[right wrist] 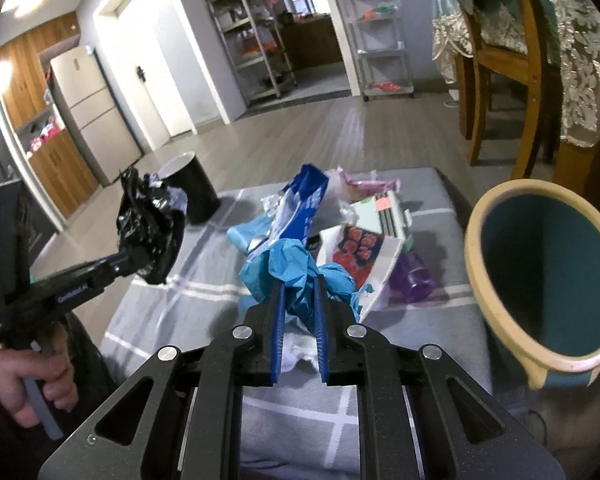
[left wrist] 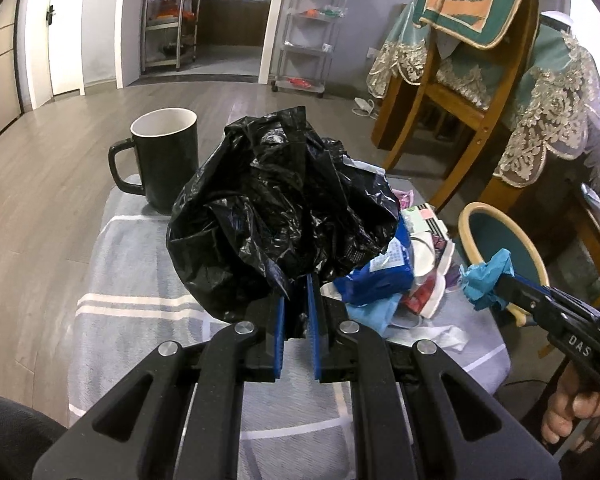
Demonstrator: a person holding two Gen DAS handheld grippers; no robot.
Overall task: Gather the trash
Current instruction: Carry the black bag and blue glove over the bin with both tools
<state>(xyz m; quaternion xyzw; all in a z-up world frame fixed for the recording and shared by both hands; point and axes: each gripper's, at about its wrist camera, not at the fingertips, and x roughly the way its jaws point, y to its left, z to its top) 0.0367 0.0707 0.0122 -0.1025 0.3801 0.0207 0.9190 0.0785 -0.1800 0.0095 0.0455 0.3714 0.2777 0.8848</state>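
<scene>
Nearest the left wrist camera, the left gripper (left wrist: pixel 299 280) has its blue pads pressed together on a crumpled black bag (left wrist: pixel 276 216), held up over the grey striped cloth (left wrist: pixel 148 280). Far left of the bag stands a black mug (left wrist: pixel 166 160), close behind it. Right of the bag lies the trash heap: a blue packet (left wrist: pixel 384 268), a red-patterned wrapper (right wrist: pixel 358 254), a purple wrapper (right wrist: pixel 414 272) and white tissue (left wrist: pixel 448 336).

On the right, the right gripper (right wrist: pixel 300 286) pinches a wad of teal paper (right wrist: pixel 288 266), lifted clear of the heap. Its pads are nearly together on it. Just right of the cloth's edge stands a teal bin (right wrist: pixel 548 276) with a cream rim, its mouth facing the gripper. Farther right, a wooden chair (left wrist: pixel 472 92) and a lace-draped table (left wrist: pixel 556 112) crowd the space behind the bin.
</scene>
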